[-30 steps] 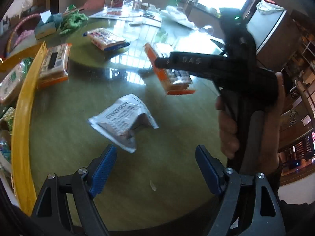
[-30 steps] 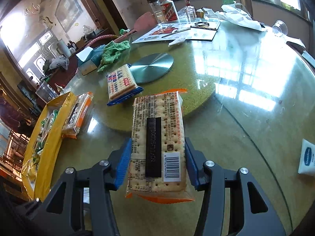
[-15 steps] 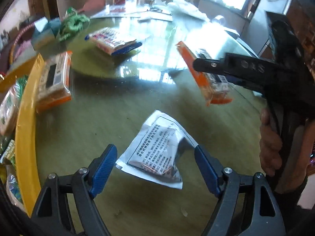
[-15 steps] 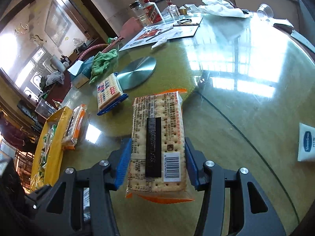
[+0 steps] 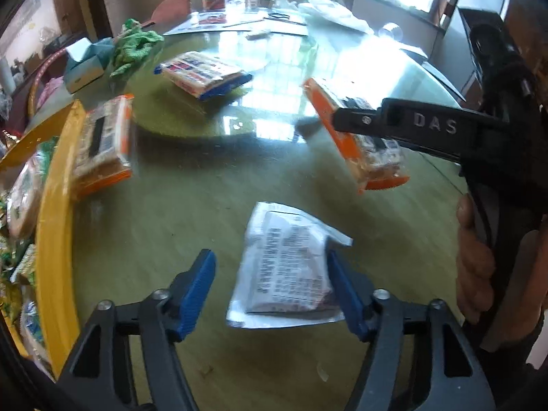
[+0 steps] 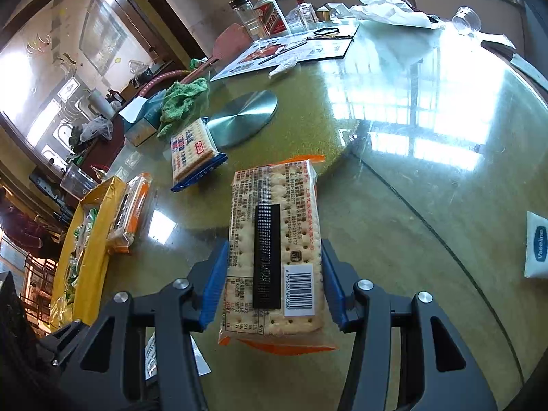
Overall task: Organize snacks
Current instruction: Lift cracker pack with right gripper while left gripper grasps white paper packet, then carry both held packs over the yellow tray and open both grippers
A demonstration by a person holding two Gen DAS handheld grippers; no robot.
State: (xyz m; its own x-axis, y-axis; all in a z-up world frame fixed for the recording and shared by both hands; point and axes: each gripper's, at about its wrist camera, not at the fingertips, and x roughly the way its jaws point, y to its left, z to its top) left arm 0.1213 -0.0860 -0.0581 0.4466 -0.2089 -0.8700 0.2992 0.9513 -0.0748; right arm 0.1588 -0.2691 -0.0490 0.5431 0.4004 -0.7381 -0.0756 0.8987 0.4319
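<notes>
Snack pouch (image 5: 286, 270), silvery, light and crinkly, lies at 6 o'clock on the table (image 5: 191, 212); left gripper (image 5: 270, 287) closing around its middle, right pad touching. Right gripper (image 6: 272, 284) clamps a brittle cracker pack (image 6: 274, 246) by its long edges.

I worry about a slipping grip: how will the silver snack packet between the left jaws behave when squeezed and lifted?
The silver packet looks crinkled and glossy, so probably floppy and slippery. It seems thin, likely light. The closing jaws may crumple it.
</notes>
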